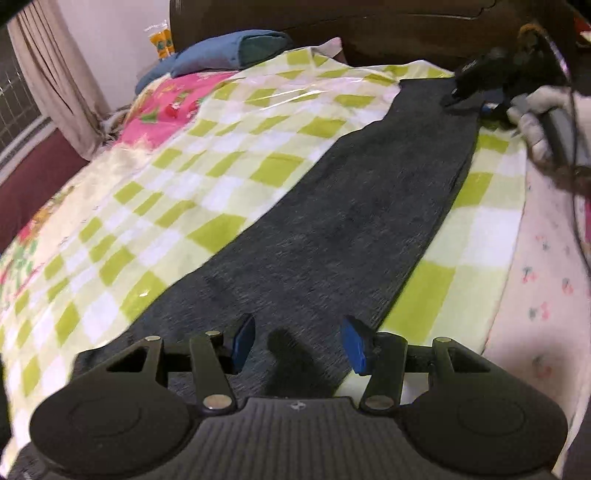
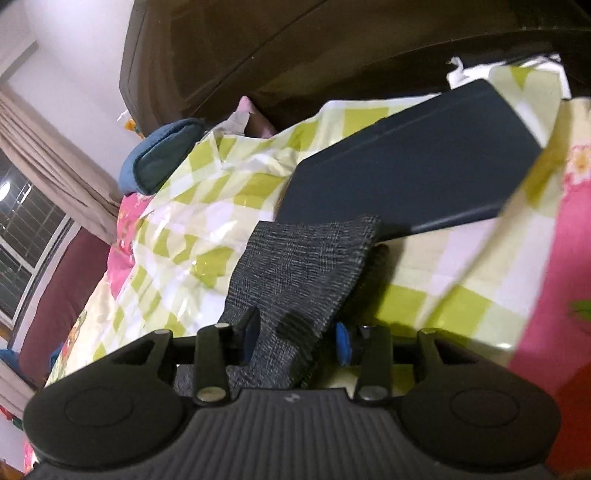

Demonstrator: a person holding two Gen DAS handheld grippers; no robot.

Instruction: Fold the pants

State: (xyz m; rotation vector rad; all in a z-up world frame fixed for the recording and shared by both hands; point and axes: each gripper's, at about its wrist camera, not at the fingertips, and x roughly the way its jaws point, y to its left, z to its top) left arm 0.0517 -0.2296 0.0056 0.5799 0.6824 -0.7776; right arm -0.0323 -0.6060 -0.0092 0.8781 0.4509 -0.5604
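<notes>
Dark grey pants (image 1: 332, 221) lie stretched out lengthwise on a green-and-white checked sheet (image 1: 221, 155) over a bed. My left gripper (image 1: 299, 343) hovers open over the near end of the pants, its blue pads apart with only flat fabric below them. At the far end, a gloved hand (image 1: 535, 110) holds my right gripper (image 1: 461, 94) at the pants' edge. In the right wrist view the pants' end (image 2: 303, 258) rises in a hump between the fingers of the right gripper (image 2: 295, 339). The left pad touches the cloth and the right pad (image 2: 341, 345) stands clear of it.
A flat navy folded item (image 2: 406, 166) lies just beyond the pants' end. A blue pillow (image 1: 221, 51) rests against the dark wooden headboard (image 1: 369, 26). Pink floral bedding (image 1: 166, 99) lies at the left, near a curtain (image 1: 48, 74). A white printed sheet (image 1: 546, 295) borders the right.
</notes>
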